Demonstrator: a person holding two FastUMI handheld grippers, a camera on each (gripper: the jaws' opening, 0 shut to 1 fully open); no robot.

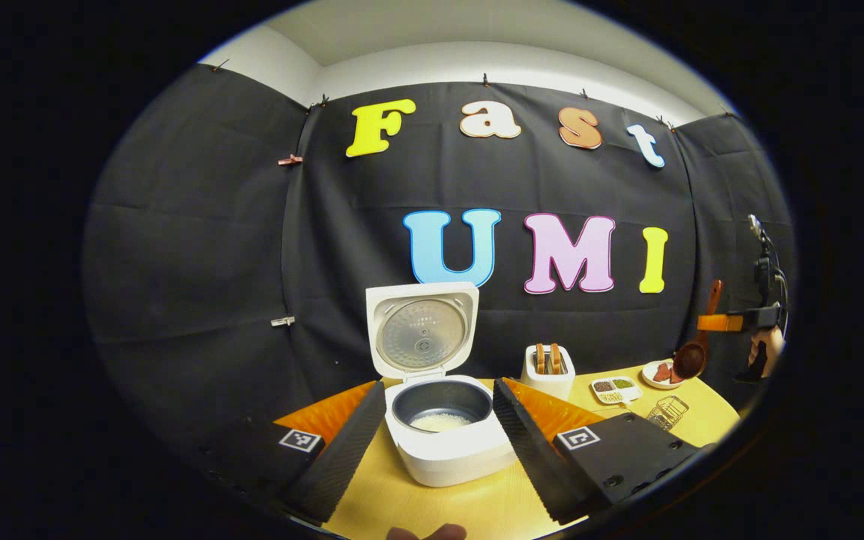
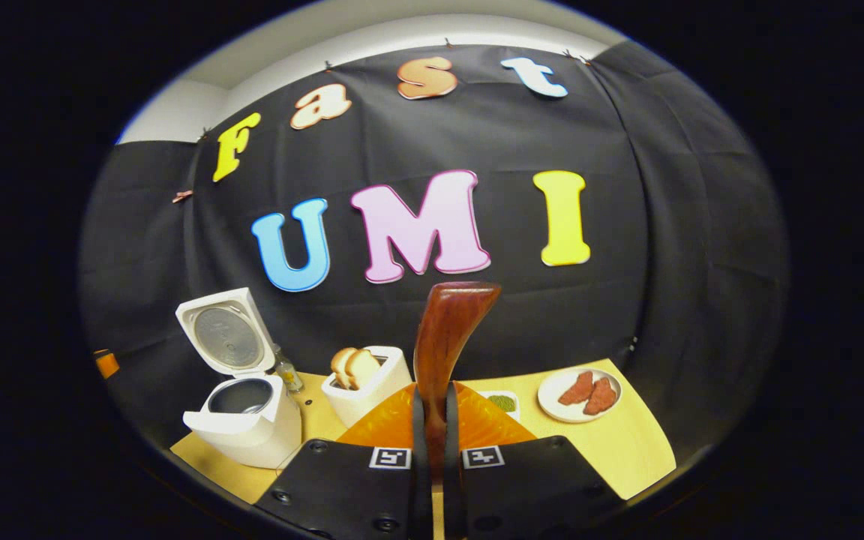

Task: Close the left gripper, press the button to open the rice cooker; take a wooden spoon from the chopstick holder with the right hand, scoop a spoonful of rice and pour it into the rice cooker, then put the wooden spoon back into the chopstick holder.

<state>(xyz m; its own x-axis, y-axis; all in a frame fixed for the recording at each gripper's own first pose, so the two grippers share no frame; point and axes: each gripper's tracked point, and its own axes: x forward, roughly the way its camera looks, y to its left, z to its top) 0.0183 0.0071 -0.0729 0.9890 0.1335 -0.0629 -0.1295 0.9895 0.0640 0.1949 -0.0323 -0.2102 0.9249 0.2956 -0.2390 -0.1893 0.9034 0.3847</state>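
The white rice cooker (image 1: 447, 450) stands open with its lid (image 1: 421, 330) upright, and a little white rice lies in the dark pot (image 1: 441, 409). My left gripper (image 1: 439, 384) is open, its fingers flanking the cooker on either side. At the far right my right gripper (image 1: 732, 322) holds the wooden spoon (image 1: 693, 356) in the air, bowl hanging down above the plate. In the right gripper view my right gripper (image 2: 436, 405) is shut on the wooden spoon (image 2: 447, 330), which rises between the fingers. The cooker (image 2: 244, 420) sits to its left. The wire chopstick holder (image 1: 668, 411) stands at the table's right.
On the yellow table (image 1: 477, 502), a white toaster (image 1: 548, 371) with bread stands right of the cooker. Beyond it sit a divided dish (image 1: 616, 388) and a plate of red pieces (image 2: 578, 394). A small bottle (image 2: 286, 371) is behind the cooker. Black cloth walls the booth.
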